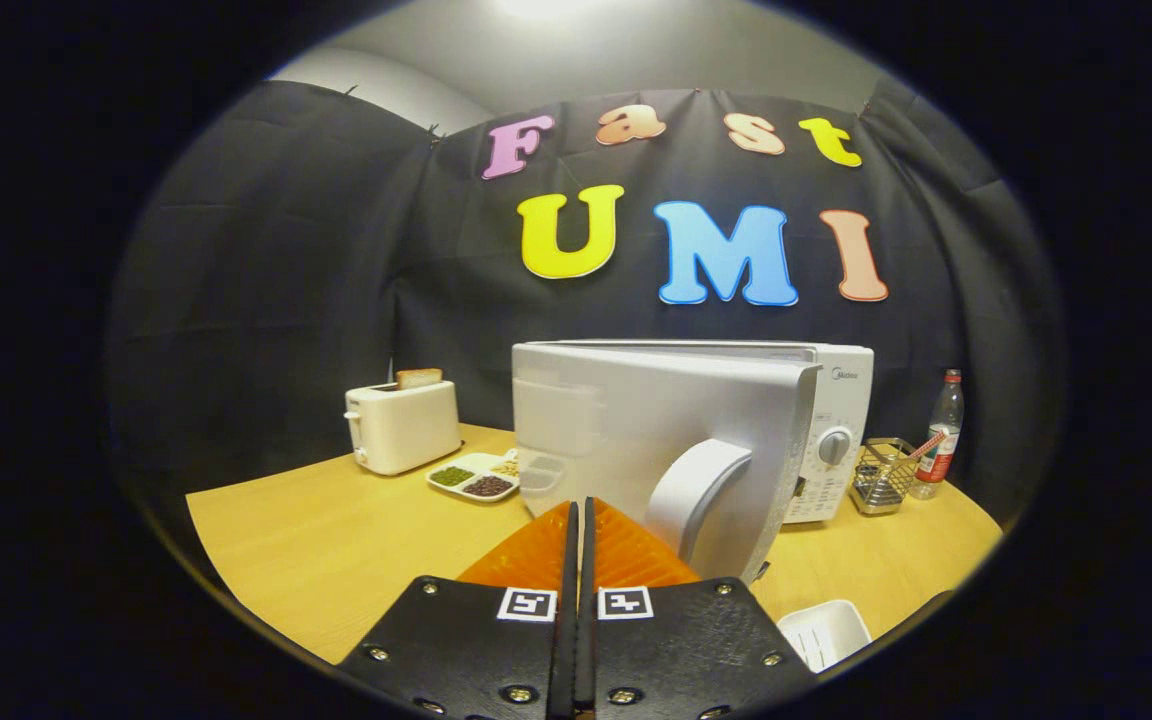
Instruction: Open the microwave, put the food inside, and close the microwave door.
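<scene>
In the gripper view we see the hand-held gripper (pixel 581 508) pressed narrow, its fingers together with nothing between them, right in front of the microwave door (pixel 636 420), which stands swung partly open on the microwave (pixel 836 440). Left of the door, the food tray (pixel 474 476) rests on the counter (pixel 336 540) near a toaster (pixel 402 424), and we see a wire basket (pixel 882 474) and a bottle (pixel 944 432) beyond the microwave's far side.
</scene>
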Demonstrator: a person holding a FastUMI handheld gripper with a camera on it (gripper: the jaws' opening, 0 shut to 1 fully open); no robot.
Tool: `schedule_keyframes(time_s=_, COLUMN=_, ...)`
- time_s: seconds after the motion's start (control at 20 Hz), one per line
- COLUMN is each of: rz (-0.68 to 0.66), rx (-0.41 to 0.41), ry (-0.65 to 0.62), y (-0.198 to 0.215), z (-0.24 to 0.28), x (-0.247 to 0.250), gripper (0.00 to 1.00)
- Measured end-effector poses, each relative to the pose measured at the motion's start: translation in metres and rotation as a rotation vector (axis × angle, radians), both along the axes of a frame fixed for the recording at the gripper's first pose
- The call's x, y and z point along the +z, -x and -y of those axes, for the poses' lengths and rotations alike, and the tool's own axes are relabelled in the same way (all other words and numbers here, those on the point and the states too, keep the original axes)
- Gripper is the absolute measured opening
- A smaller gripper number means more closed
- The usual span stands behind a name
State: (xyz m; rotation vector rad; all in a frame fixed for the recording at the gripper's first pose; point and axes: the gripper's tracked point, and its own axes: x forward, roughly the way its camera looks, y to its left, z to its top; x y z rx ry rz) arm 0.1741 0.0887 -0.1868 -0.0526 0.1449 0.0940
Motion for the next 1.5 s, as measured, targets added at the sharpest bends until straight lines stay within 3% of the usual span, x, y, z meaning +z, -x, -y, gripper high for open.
schedule_keyframes(time_s=0.3, rz=-0.016, rx=-0.118, ry=0.04, y=-0.052, z=0.056, x=0.003, gripper=0.01)
schedule_keyframes(time_s=0.95, rz=-0.026, rx=-0.253, ry=0.103, y=-0.147, z=0.105, x=-0.012, gripper=0.01)
schedule_keyframes(time_s=1.2, rz=-0.02, rx=-0.283, ry=0.203, y=-0.164, z=0.114, x=-0.019, gripper=0.01)
schedule_keyframes(time_s=1.5, rz=-0.065, rx=-0.253, ry=0.102, y=-0.152, z=0.11, x=-0.019, gripper=0.02)
